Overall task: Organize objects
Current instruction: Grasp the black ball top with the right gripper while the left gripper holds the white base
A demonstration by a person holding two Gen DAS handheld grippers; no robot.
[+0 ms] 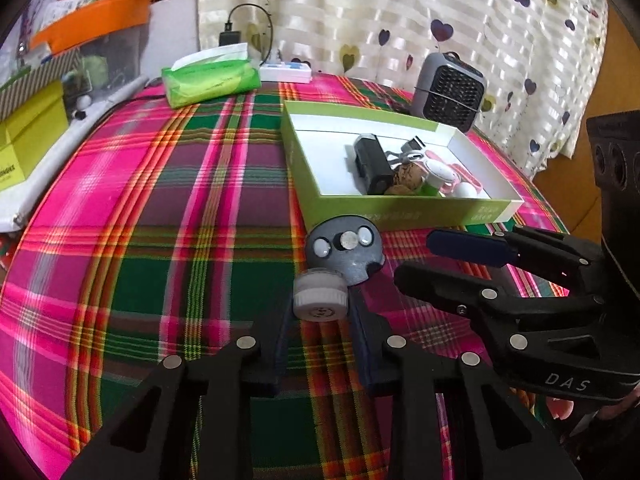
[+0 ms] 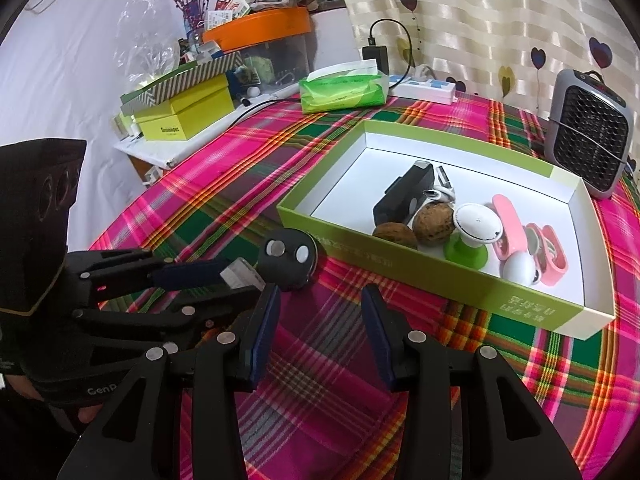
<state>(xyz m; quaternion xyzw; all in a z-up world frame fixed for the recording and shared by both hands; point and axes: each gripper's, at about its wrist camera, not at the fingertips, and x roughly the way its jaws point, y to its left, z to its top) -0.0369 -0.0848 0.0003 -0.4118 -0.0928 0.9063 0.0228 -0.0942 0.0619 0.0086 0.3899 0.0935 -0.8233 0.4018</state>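
- The green box (image 2: 432,296) on the plaid bench (image 2: 320,400) already holds a black device (image 2: 404,196), two walnuts (image 2: 434,224) and small toys.
- Left gripper (image 1: 320,312): jaws partly closed around a white cap (image 1: 320,298), beside a dark disc (image 1: 348,248) outside the box.
- Right gripper (image 2: 320,320): jaws half open, empty.

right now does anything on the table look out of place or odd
One thing: the dark round gadget with a white cap lies on the plaid cloth just outside the green box, while the other small items sit inside it. The left gripper has the cap between its pads. Nothing looks spilled or damaged.
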